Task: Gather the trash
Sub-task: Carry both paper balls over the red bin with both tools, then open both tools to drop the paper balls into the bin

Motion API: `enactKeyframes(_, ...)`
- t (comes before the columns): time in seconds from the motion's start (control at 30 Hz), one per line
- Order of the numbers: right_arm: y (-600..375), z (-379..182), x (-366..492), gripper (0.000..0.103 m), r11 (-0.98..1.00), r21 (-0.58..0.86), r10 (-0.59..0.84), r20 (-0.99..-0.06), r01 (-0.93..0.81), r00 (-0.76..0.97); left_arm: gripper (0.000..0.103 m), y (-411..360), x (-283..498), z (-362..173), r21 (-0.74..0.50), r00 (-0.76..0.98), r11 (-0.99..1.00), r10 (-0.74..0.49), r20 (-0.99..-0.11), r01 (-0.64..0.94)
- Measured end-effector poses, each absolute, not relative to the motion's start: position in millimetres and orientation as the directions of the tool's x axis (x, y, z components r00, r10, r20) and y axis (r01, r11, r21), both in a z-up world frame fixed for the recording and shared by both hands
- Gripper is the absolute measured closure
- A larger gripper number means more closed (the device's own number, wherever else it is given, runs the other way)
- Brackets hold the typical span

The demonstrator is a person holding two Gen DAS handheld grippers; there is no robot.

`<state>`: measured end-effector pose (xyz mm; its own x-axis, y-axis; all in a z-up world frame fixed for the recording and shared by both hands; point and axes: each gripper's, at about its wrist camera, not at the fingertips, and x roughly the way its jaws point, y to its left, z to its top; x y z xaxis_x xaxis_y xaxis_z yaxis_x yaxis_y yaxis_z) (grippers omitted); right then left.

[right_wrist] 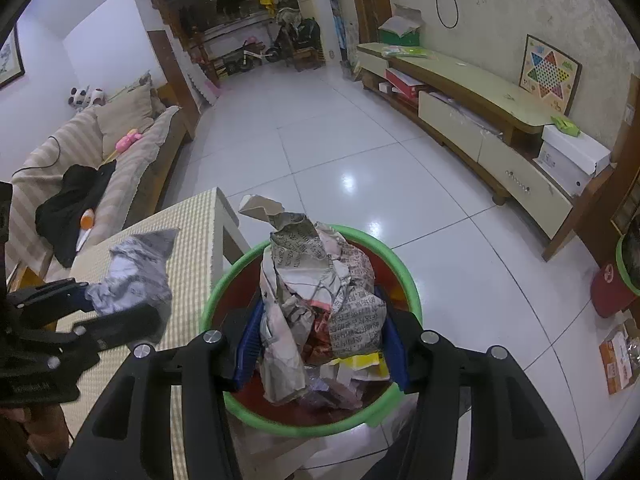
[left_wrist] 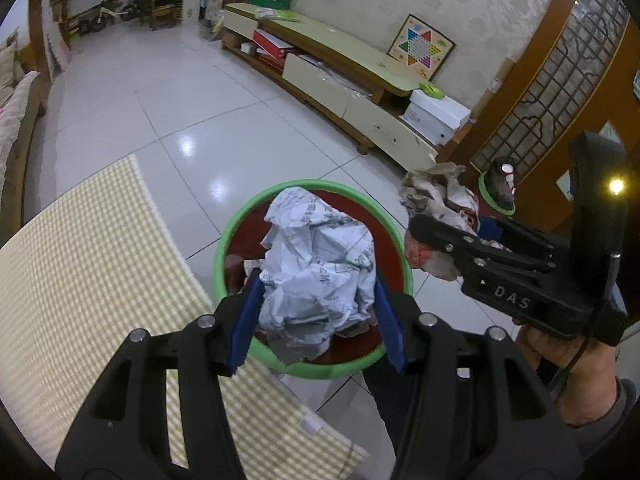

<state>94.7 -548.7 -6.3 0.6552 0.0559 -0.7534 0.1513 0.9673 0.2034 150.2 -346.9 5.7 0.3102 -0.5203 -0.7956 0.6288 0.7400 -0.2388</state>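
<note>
the left gripper (left_wrist: 316, 300) is clamped on a pale crumpled paper wad (left_wrist: 316, 264), blue pads pressing it from both sides, and it hangs right over the mouth of the green-rimmed bin (left_wrist: 224, 240) that stands on the tiled floor just off the edge of the checked-cloth table (left_wrist: 80, 260). the right gripper (right_wrist: 324, 336) is doing the same job with a newsprint wad (right_wrist: 316, 292) — pinched between its pads, poised above the same bin (right_wrist: 208, 304), where other scraps already lie on the red inside.

the step in hand looks like the drop, and both loads are bulky. to do it well, each wad should sit centred over the opening before the jaws part; the newsprint one stands tall and leans toward the far rim, so it could tip out over the edge if let go from too high. lowering it into the mouth first seems the safer call. releasing one at a time would also help — two wads falling together might jam on the rim or bounce onto the floor. a second green-rimmed bin (left_wrist: 498, 196) stands well apart by the wooden screen; it plays no part here.
</note>
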Motion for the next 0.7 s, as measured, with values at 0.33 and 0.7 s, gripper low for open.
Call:
enactKeyframes(0.33, -555.5, -18.8, 110.7, 0.054, 0.964, 0.213, 0.062, -0.759, 0.158, 0.649, 0.051, -351.5, 163.1, -12.2, -0.224, 0.288, 0.740, -0.495, -0.820, 0.634)
enactKeyframes(0.7, -555.4, -25.9, 120.8, 0.053, 0.963, 0.221, 0.070, -0.763, 0.157, 0.642, 0.047, -358.5, 174.4, -21.0, -0.252, 0.259, 0.731, -0.508, -0.821, 0.634)
